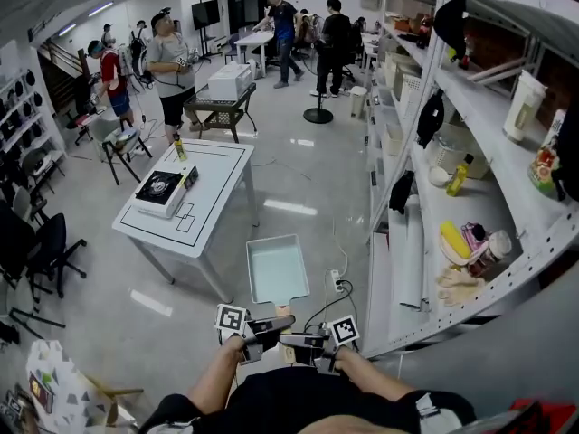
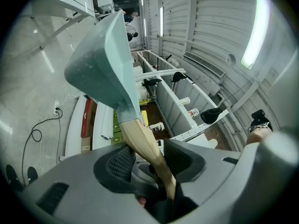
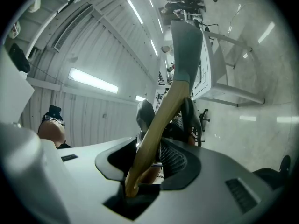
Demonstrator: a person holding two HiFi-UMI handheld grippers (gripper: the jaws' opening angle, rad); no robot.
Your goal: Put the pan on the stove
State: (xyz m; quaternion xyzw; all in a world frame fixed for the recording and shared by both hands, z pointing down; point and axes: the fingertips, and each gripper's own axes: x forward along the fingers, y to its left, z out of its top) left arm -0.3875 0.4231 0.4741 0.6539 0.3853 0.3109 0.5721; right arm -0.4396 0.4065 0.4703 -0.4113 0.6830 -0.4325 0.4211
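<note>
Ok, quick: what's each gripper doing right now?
Left gripper: closed on the pan handle.
Right gripper: closed on the same pan handle.

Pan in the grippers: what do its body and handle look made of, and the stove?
Pan body: likely coated metal, pale mint, matte, faintly speckled, with thin stiff walls. Handle: wood, light tan, smooth satin surface. Stove: dark glossy top, perhaps glass, on a white casing; too small to be sure.
</note>
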